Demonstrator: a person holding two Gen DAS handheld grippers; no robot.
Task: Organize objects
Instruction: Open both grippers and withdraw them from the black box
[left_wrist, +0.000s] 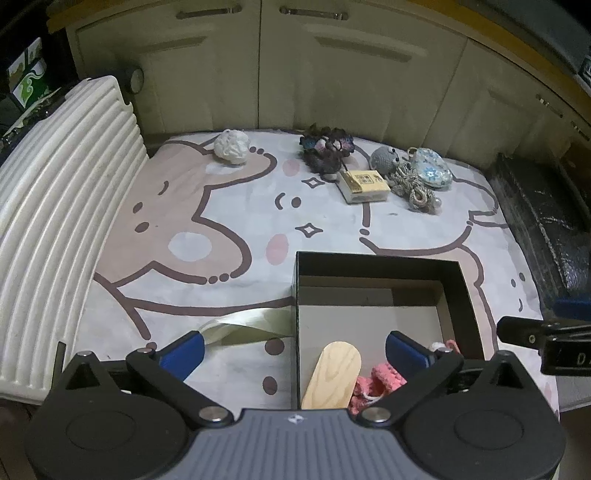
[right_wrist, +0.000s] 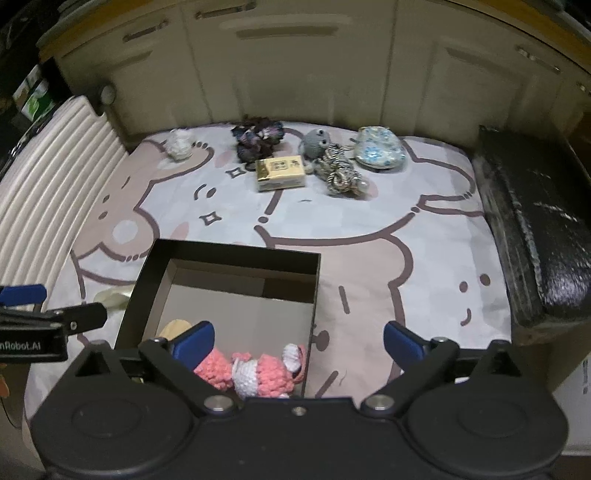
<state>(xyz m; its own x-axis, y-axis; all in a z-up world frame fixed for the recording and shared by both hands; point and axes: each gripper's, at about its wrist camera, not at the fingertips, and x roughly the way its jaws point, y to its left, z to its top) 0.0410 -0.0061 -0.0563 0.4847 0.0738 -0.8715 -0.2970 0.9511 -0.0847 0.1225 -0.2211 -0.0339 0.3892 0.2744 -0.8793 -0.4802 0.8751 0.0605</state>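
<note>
A black open box (left_wrist: 376, 262) (right_wrist: 229, 254) stands near me on the cartoon-print cloth. In it lie a wooden oval piece (left_wrist: 332, 374) (right_wrist: 175, 326) and a pink and white crochet toy (left_wrist: 373, 384) (right_wrist: 255, 371). At the far side lie a white crochet ball (left_wrist: 232, 146) (right_wrist: 179, 144), a dark flower piece (left_wrist: 327, 147) (right_wrist: 256, 138), a yellow box (left_wrist: 364, 184) (right_wrist: 280, 171), a grey knitted mouse (left_wrist: 384, 158) (right_wrist: 317, 142), a braided cord (left_wrist: 412, 186) (right_wrist: 340, 171) and a floral pouch (left_wrist: 432, 168) (right_wrist: 380, 149). My left gripper (left_wrist: 295, 350) and right gripper (right_wrist: 299, 339) are open and empty over the box's near end.
A ribbed white panel (left_wrist: 55, 221) (right_wrist: 44, 177) borders the left. A black case (left_wrist: 543, 218) (right_wrist: 535, 236) lies along the right. Cream cabinet doors (left_wrist: 295, 74) stand behind. A pale ribbon (left_wrist: 247, 325) lies left of the box.
</note>
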